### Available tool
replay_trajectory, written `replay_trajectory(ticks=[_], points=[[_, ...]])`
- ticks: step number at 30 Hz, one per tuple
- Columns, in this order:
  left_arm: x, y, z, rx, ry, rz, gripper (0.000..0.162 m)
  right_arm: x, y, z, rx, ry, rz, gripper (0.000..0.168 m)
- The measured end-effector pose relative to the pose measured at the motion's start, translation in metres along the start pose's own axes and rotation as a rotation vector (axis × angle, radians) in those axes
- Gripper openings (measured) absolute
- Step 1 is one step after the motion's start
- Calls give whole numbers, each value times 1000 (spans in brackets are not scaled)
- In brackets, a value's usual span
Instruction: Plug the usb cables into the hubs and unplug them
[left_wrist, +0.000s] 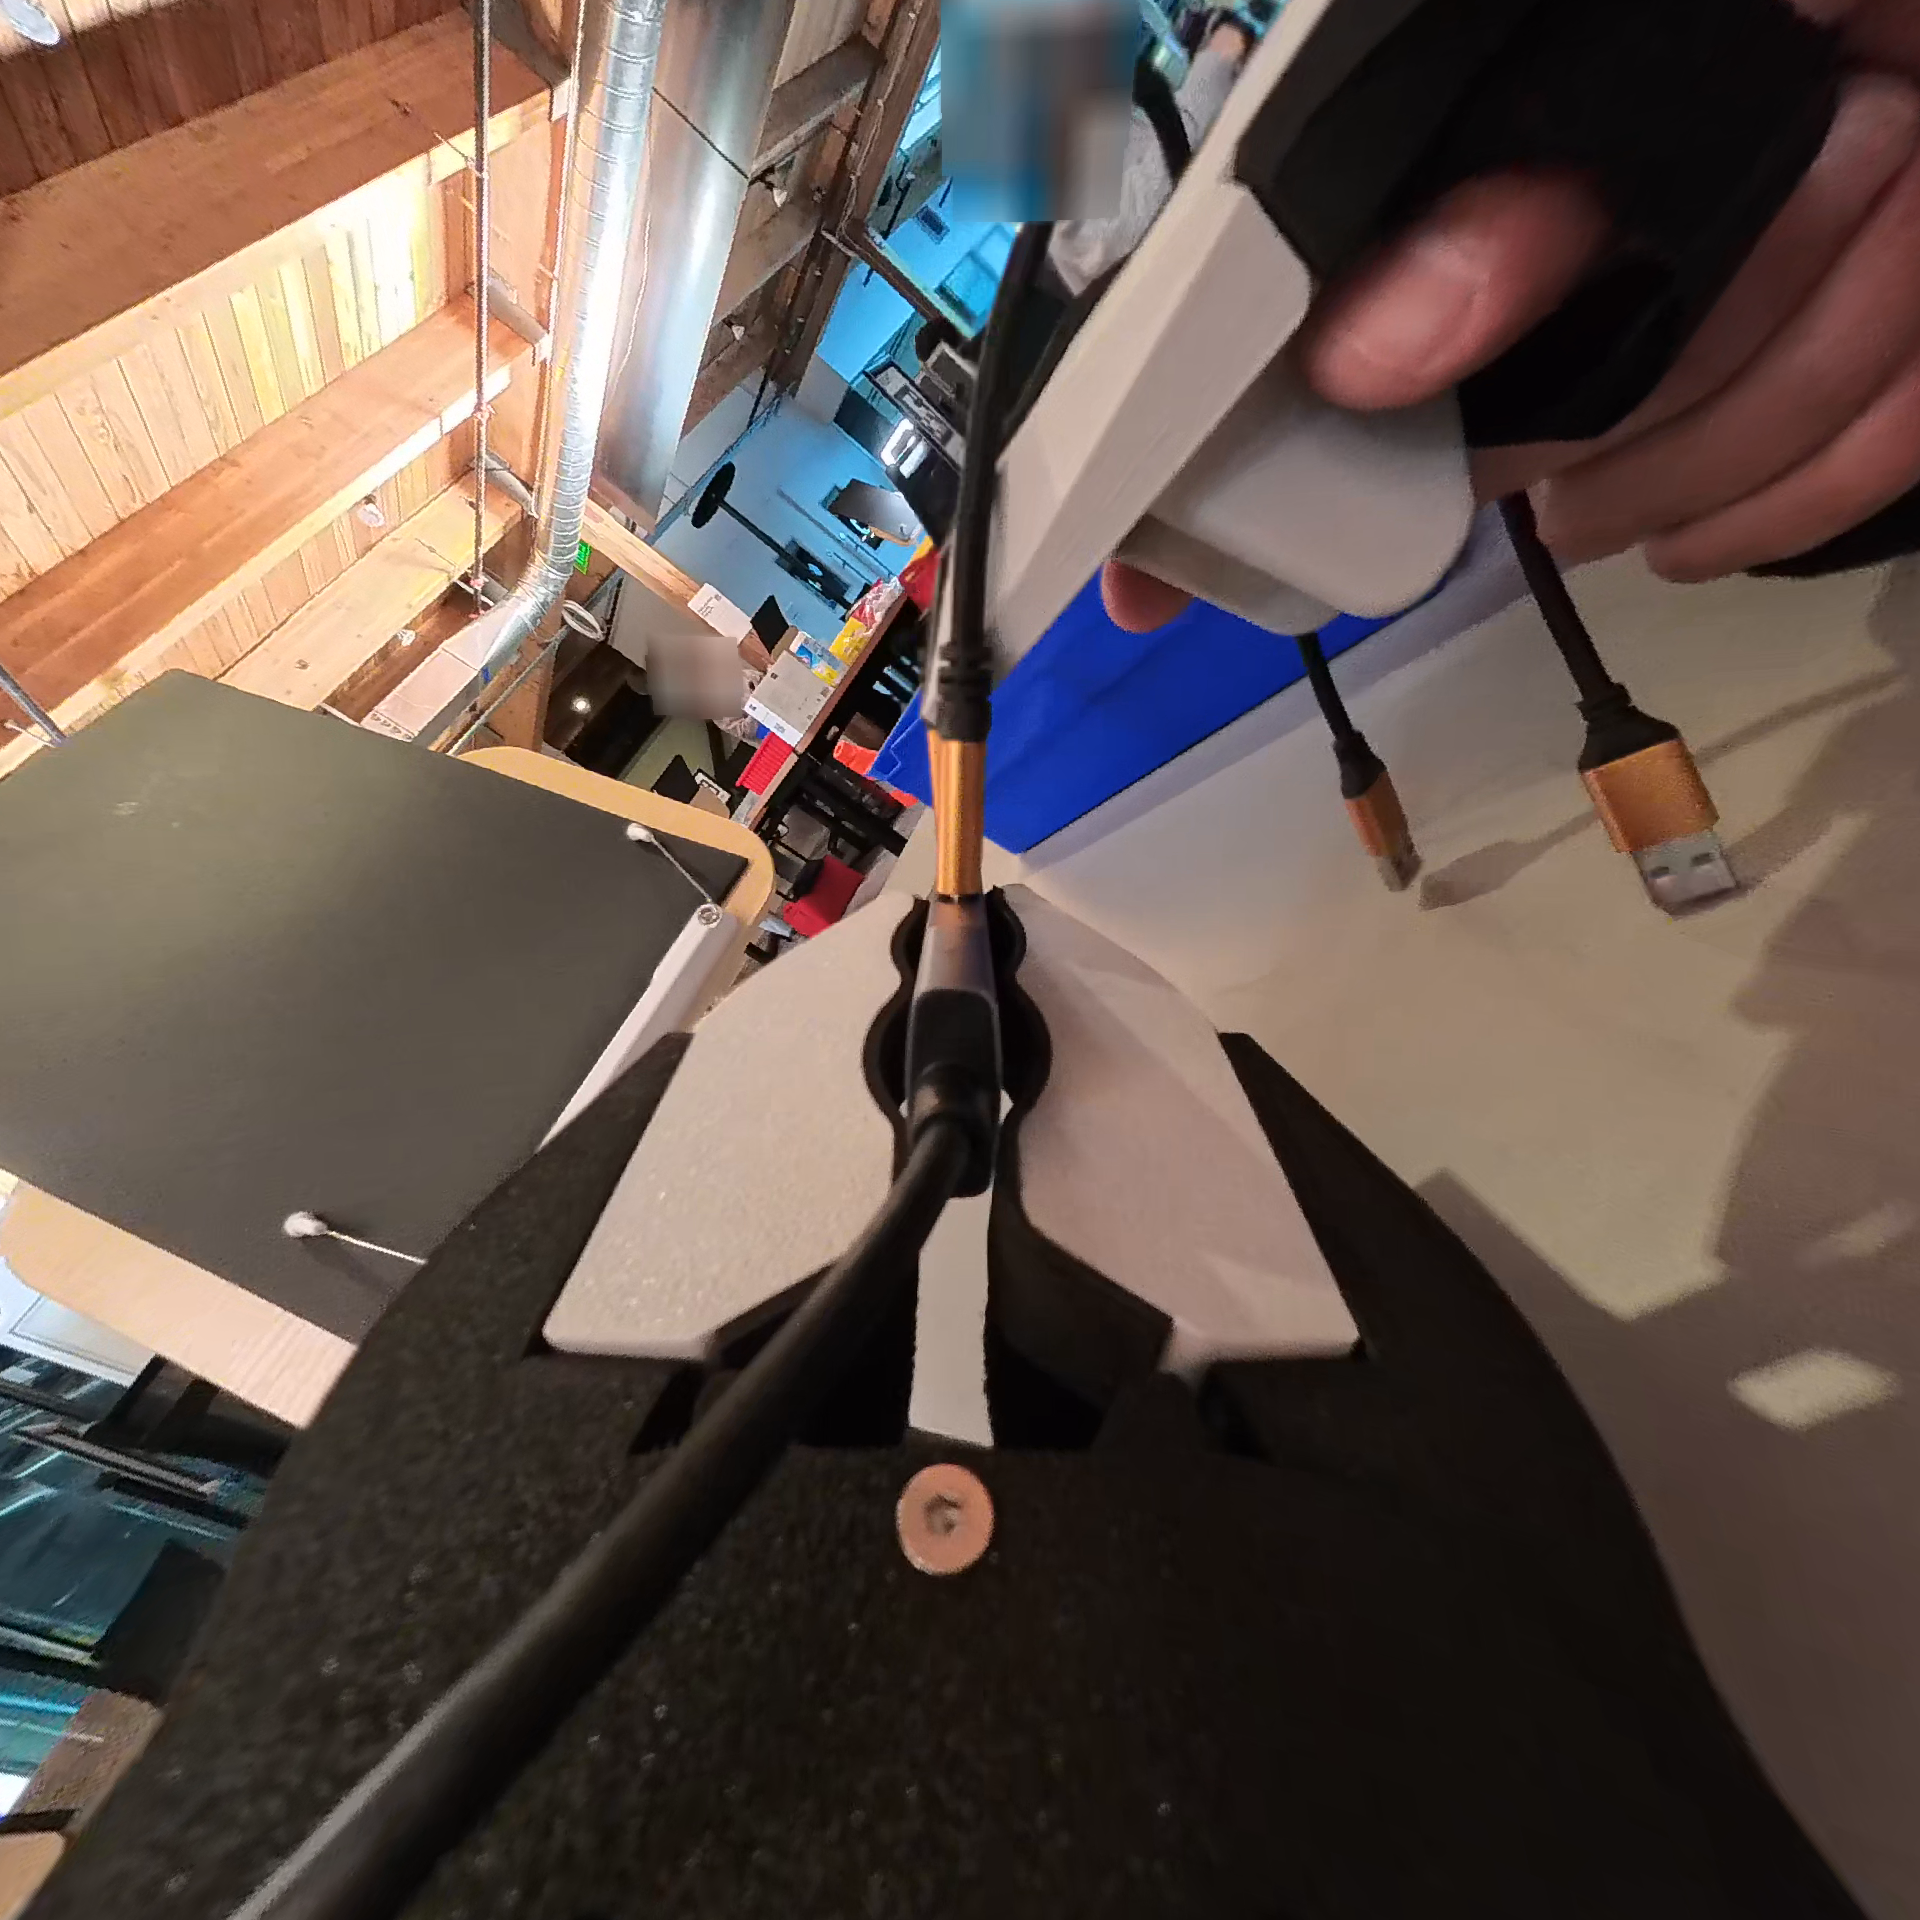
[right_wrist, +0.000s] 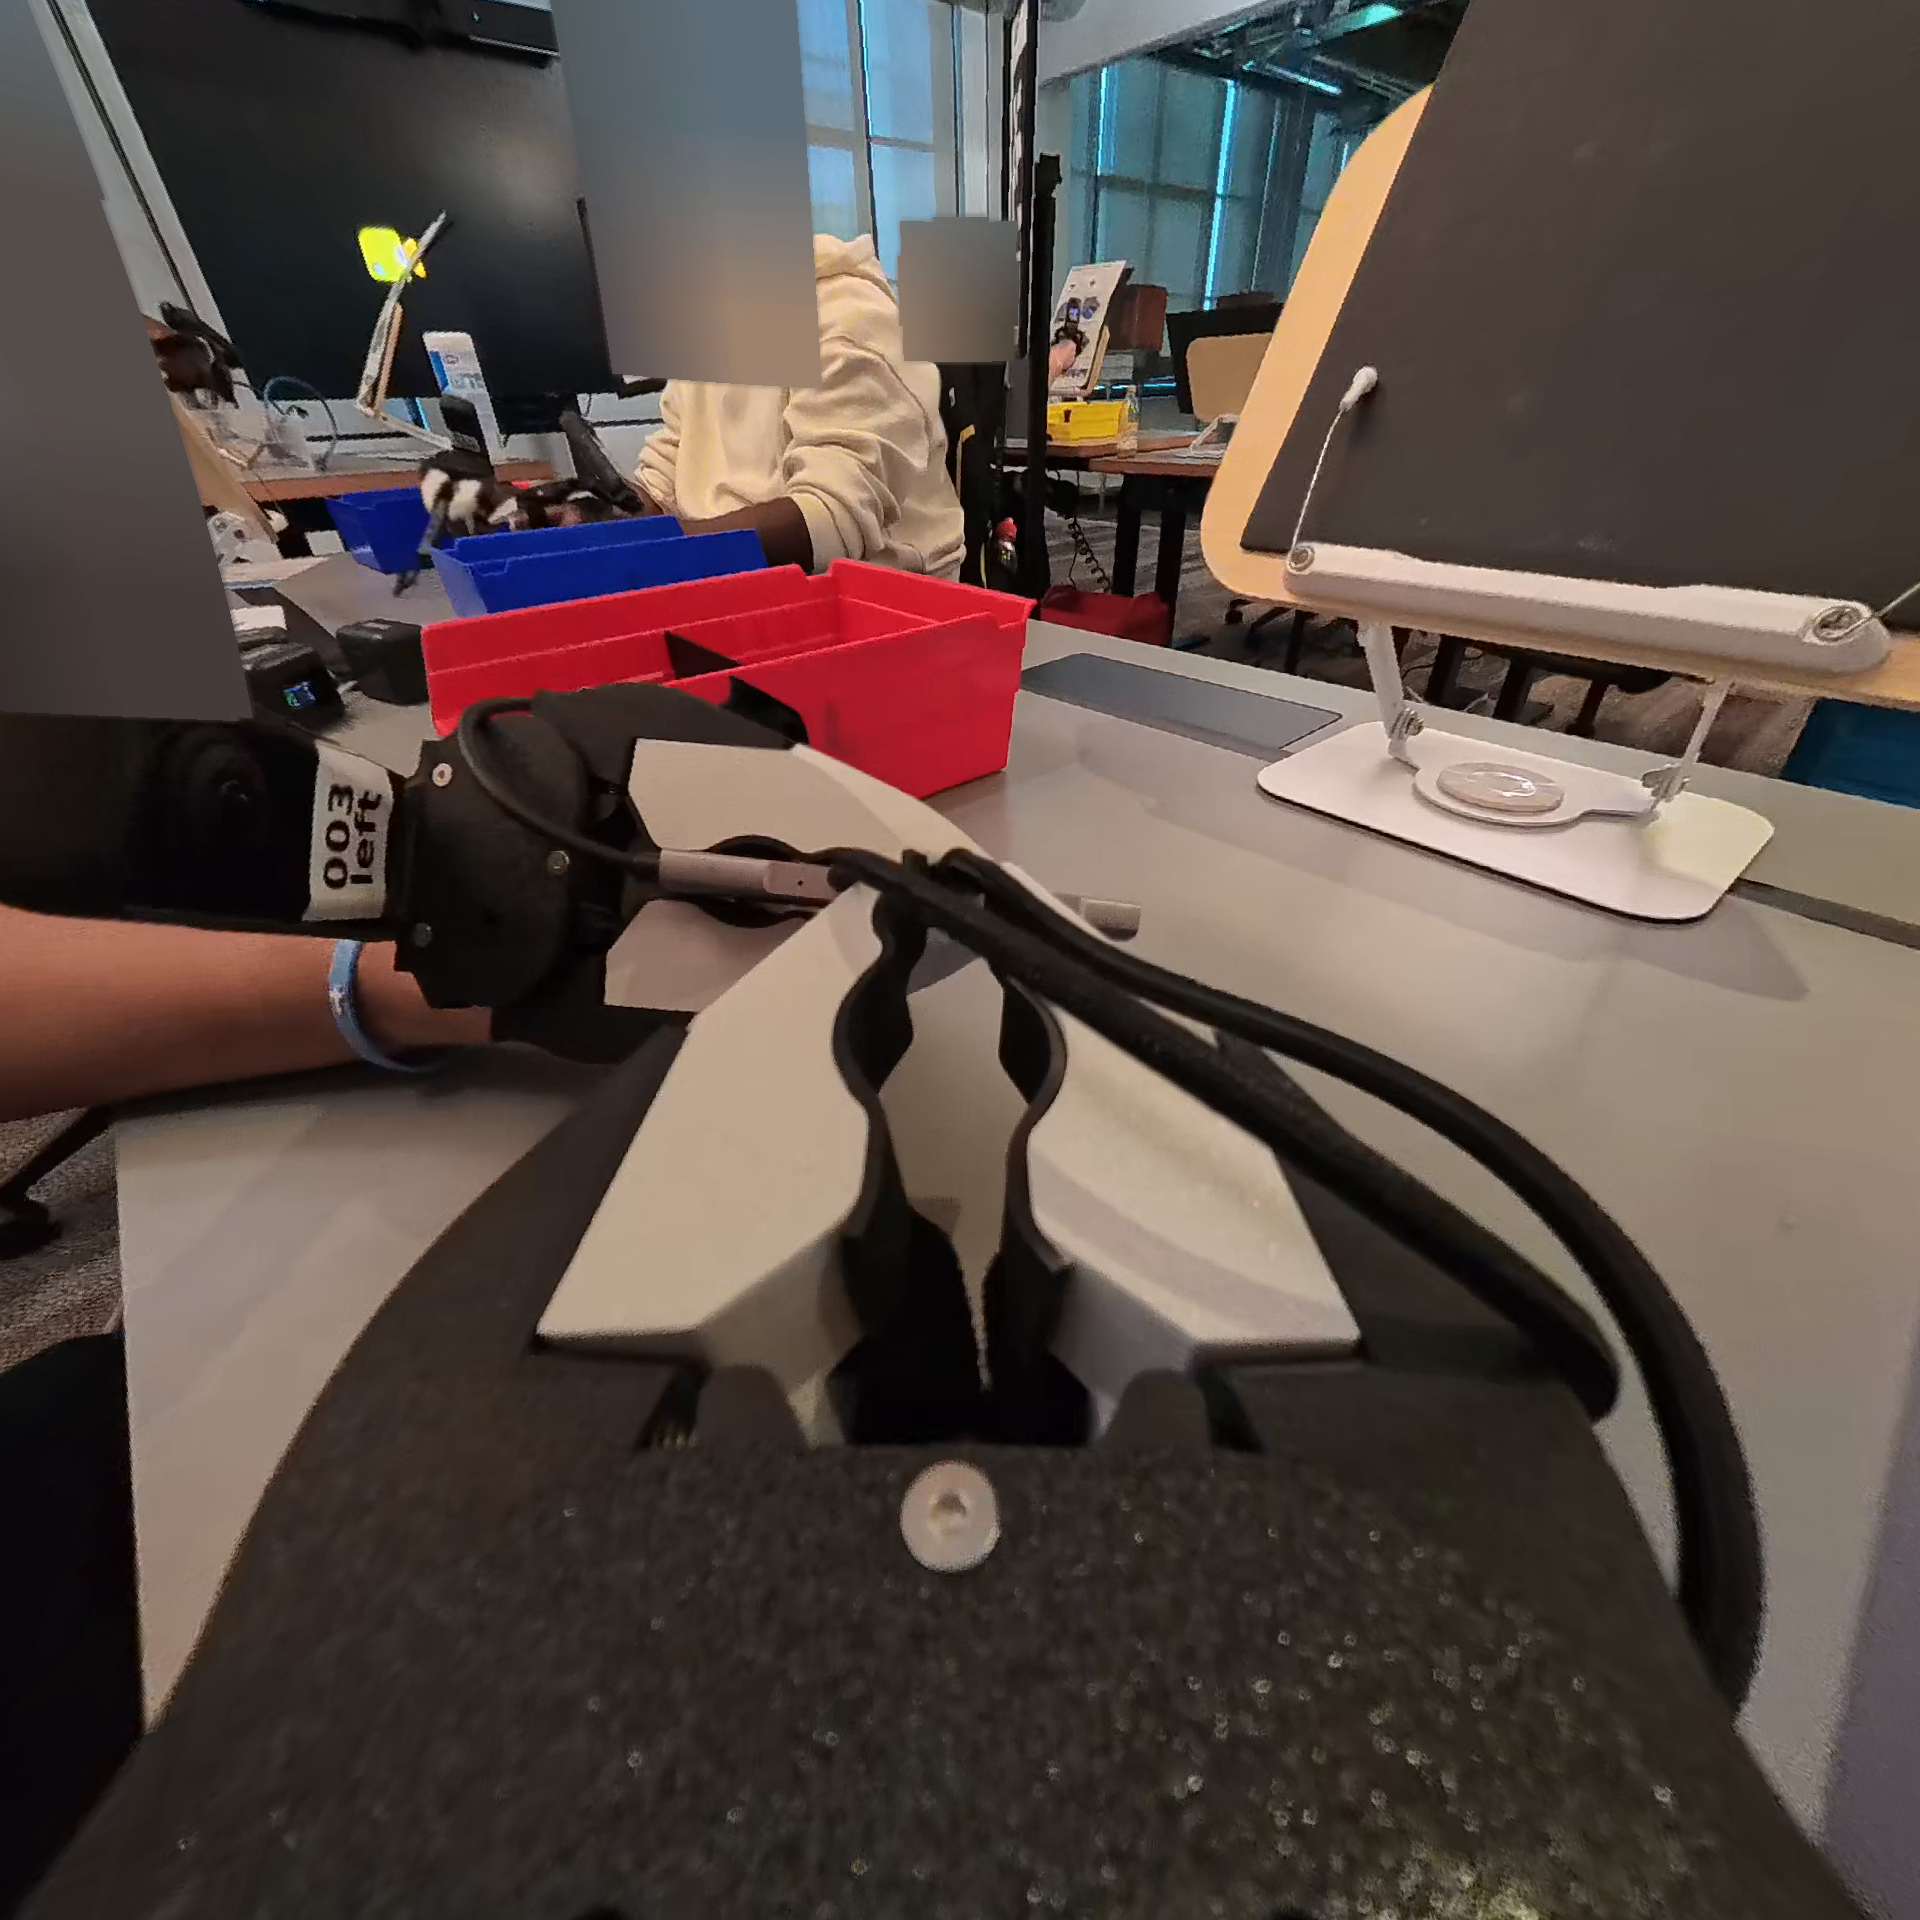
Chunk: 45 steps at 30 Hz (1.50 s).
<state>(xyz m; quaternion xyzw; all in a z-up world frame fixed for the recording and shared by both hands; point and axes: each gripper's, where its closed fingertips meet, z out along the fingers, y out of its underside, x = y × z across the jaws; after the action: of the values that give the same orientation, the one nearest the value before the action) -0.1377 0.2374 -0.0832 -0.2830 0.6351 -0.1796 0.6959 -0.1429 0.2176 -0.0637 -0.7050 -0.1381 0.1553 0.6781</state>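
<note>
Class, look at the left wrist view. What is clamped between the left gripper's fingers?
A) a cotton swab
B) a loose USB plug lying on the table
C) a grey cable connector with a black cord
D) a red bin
C: the left gripper is shut on the grey cable connector, whose black cord trails back over the gripper body.

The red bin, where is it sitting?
In the right wrist view the red bin sits on the grey table, upper left of centre, just behind the left hand-held gripper and in front of a blue bin.
</note>
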Motion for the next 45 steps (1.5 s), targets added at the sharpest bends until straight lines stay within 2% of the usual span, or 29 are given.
replay_trajectory(ticks=[13,17,21,23,25,27,30,32,35,36,40,45], points=[[0,2,1,-18,2,-19,10,3,1,2,-19,28,14,10],[-2,3,4,0,23,-99,10,5,0,2,-46,67,-21,12],[-13,14,2,-34,3,-179,10,-22,2,-12,-54,-21,-78,17],[-17,13,2,-17,13,-254,10,-42,2,-21,-54,-123,-108,15],[-18,10,1,12,49,-358,9,-63,-15,-41,2,-305,-96,15],[-17,4,-1,54,107,-482,10,-59,-46,-70,81,-444,10,17],[-17,-9,-4,129,187,-636,10,-7,-97,-113,266,-457,170,23],[-21,-16,-8,180,225,-716,10,20,-118,-135,367,-476,250,21],[-26,-28,-15,273,311,-850,10,58,-91,-108,200,-291,235,22],[-26,-33,-17,304,342,-892,10,59,-77,-95,125,-283,213,22],[-25,-47,-25,407,454,-1008,10,24,-28,-43,-135,-391,75,22],[-24,-51,-29,437,516,-1065,10,-7,-18,-11,-177,-459,-38,21]])
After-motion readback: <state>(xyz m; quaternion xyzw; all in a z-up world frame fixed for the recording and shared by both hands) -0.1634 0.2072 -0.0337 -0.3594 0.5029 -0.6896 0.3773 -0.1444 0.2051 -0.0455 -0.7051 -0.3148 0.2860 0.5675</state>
